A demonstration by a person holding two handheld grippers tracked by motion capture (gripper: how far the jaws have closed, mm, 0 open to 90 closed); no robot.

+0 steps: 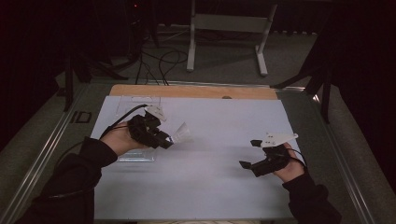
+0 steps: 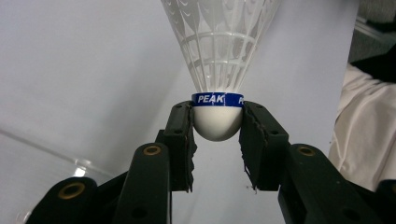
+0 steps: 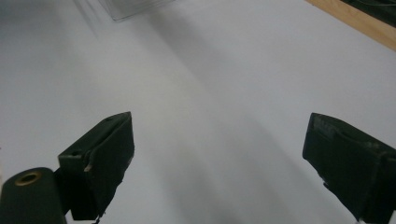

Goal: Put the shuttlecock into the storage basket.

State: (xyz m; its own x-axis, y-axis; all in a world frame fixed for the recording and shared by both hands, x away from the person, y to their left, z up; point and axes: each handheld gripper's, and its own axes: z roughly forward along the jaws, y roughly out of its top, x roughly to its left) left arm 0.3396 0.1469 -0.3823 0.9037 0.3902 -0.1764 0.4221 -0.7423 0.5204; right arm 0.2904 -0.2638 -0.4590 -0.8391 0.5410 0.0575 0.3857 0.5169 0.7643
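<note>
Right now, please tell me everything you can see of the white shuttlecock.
The white plastic shuttlecock has a rounded white cork head, a blue band printed "PEAK" and a latticed, flaring skirt. The left gripper holds it by the head, the black fingers pressing on both sides, skirt pointing away. In the high view it hangs above the white table sheet, left of centre.

Surface [image 1: 196,186]: white sheet covering most of top, bare wood strip [image 1: 196,91] along far edge. Clear plastic tray [image 1: 136,156] lies on sheet at left side, partly behind left hand. Rest of sheet bare, metal rails along both sides.
</note>
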